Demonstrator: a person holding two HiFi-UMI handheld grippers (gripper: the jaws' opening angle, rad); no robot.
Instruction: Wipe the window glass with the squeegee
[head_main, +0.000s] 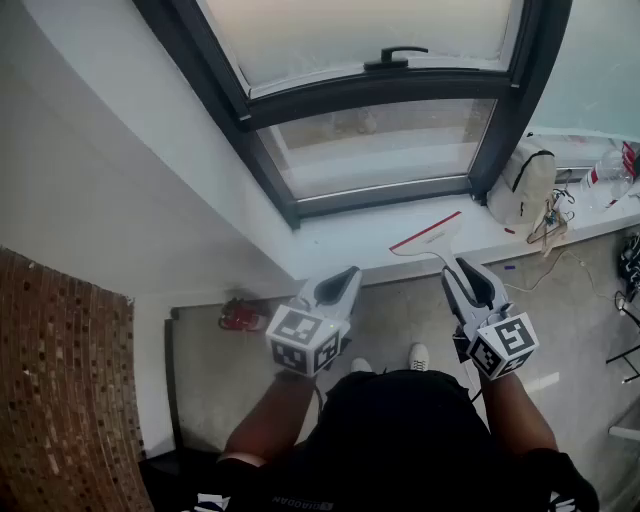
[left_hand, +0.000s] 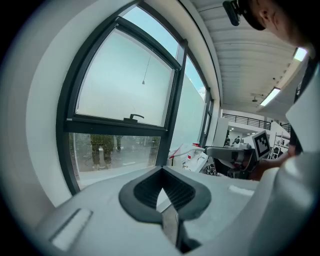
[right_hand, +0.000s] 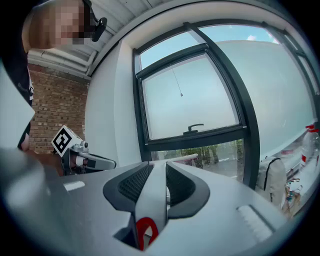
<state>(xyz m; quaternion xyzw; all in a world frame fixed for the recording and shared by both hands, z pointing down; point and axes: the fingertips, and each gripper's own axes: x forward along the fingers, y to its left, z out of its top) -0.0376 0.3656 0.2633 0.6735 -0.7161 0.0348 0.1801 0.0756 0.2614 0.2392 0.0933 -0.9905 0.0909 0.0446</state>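
Since right gripper (head_main: 463, 270) is clamped on squeegee (head_main: 430, 236) handle, blade juts ahead and slightly left of it, over windowsill (head_main: 340, 240); resting or hovering, cannot tell. Blade long axis diagonal, red edge toward lower window glass (head_main: 380, 145), which lies ahead and above. Next move likely lift, square blade to glass. Left gripper (head_main: 346, 276) closed, empty, alongside, well apart from squeegee

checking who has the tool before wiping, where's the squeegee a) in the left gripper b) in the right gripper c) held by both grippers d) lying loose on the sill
b, the handle of the squeegee is clamped between the jaws of the right gripper; the left gripper is shut on nothing
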